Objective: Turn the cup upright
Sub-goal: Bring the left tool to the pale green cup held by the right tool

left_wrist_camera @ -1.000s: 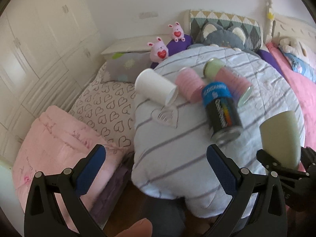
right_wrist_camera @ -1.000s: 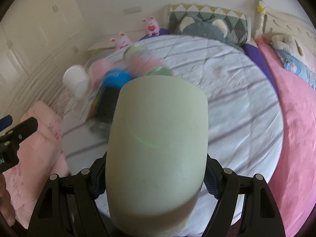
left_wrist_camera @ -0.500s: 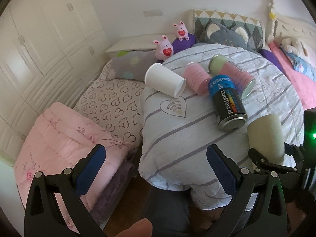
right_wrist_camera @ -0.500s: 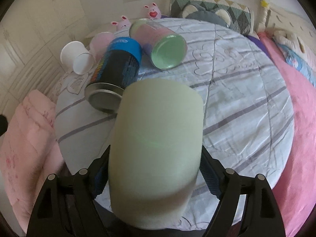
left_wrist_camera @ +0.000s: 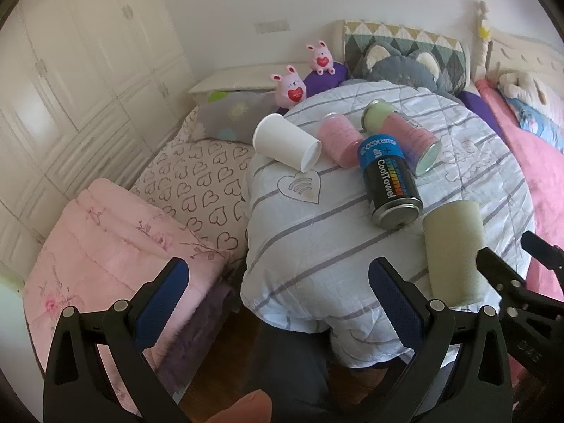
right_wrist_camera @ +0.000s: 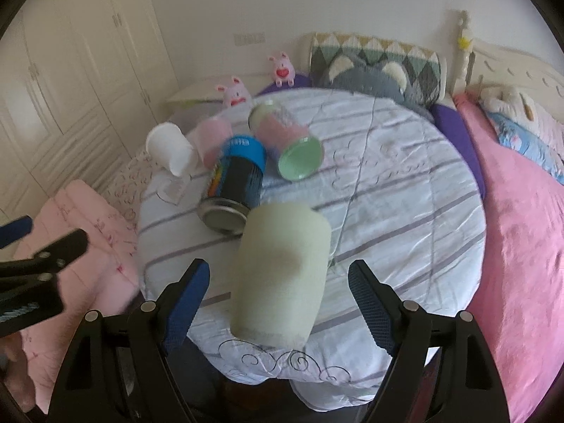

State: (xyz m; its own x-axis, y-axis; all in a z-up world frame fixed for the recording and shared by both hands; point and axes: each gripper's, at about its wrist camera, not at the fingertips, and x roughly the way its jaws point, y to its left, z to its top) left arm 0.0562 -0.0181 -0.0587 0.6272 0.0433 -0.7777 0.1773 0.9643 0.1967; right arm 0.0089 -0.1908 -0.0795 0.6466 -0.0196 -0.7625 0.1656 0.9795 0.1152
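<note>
Both tools, right [right_wrist_camera: 278, 294] and left [left_wrist_camera: 278, 296], gape empty; our pale cup [right_wrist_camera: 282, 278] leans on soft quilt [right_wrist_camera: 405, 218], so it may topple.

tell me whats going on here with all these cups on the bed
A person holds tongs in each hand over a round striped cushion. The right tongs are open around a pale green cup standing near the cushion's front edge. The left tongs are open and empty. A white paper cup lies on its side.

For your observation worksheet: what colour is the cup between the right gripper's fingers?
Pale green; the cup shows best in the right wrist view.
</note>
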